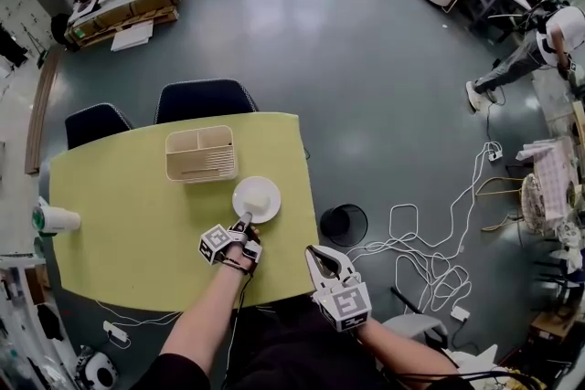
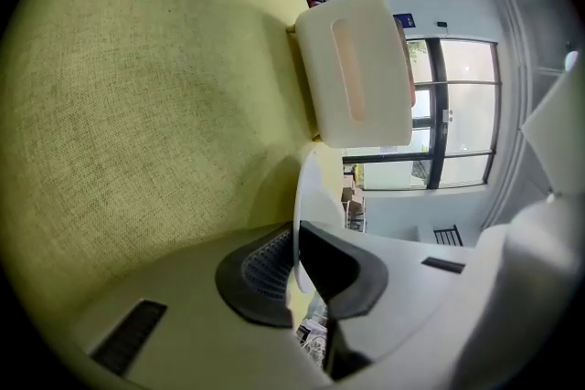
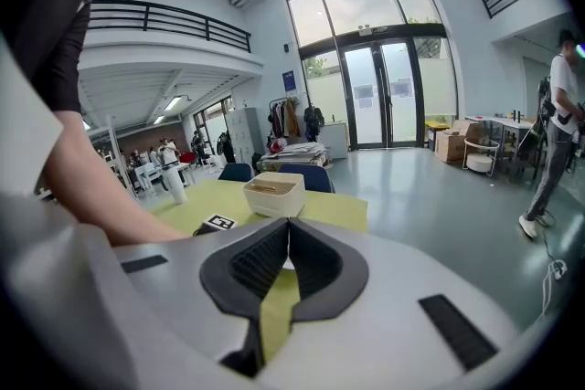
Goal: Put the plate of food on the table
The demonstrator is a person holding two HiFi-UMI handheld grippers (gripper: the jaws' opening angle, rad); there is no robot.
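A white plate (image 1: pixel 257 198) with a pale piece of food on it rests on the yellow-green table (image 1: pixel 128 233), near its right edge. My left gripper (image 1: pixel 243 225) reaches it from the near side and is shut on its rim. In the left gripper view the plate (image 2: pixel 302 196) shows edge-on between the dark pads, with my left gripper (image 2: pixel 294 265) clamped on it. My right gripper (image 1: pixel 322 258) hovers off the table's near right corner, shut and holding nothing. In the right gripper view my right gripper (image 3: pixel 288 242) points across the table.
A beige divided box (image 1: pixel 200 152) stands just behind the plate. A paper cup (image 1: pixel 57 218) sits at the table's left edge. Two dark chairs (image 1: pixel 203 99) stand at the far side. A black round stool (image 1: pixel 344 225) and white cables (image 1: pixel 430 251) lie on the floor to the right. A person (image 1: pixel 539 41) is far right.
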